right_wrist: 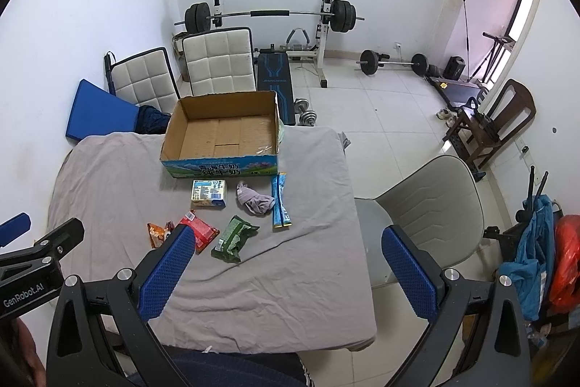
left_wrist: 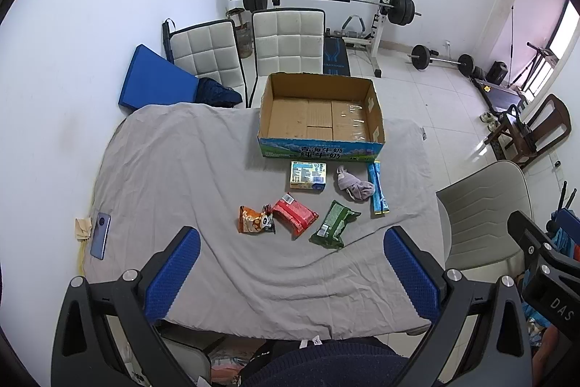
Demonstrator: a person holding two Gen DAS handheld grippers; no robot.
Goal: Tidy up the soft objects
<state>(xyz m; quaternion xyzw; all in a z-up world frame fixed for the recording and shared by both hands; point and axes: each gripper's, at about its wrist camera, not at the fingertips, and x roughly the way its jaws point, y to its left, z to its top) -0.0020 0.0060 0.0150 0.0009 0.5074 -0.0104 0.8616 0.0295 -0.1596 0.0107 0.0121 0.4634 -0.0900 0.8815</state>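
Note:
An open, empty cardboard box (left_wrist: 320, 113) (right_wrist: 223, 133) stands at the far side of a grey-covered table (left_wrist: 174, 169) (right_wrist: 301, 260). In front of it lie a small carton (left_wrist: 308, 176) (right_wrist: 209, 193), a crumpled grey cloth (left_wrist: 353, 187) (right_wrist: 255, 200), a blue stick pack (left_wrist: 377, 189) (right_wrist: 280, 202), a green packet (left_wrist: 333, 223) (right_wrist: 233, 236), a red packet (left_wrist: 294, 214) (right_wrist: 200, 230) and an orange snack bag (left_wrist: 254, 220) (right_wrist: 156, 233). My left gripper (left_wrist: 290, 272) is open and empty above the near table edge. My right gripper (right_wrist: 286, 272) is open and empty, its left finger partly hiding the red packet.
A phone (left_wrist: 100, 234) lies at the table's left edge. Two white padded chairs (left_wrist: 286, 40) and a blue pad (left_wrist: 156, 80) stand behind the table, a beige chair (right_wrist: 427, 213) to its right. Weight equipment (right_wrist: 272, 17) lines the far wall.

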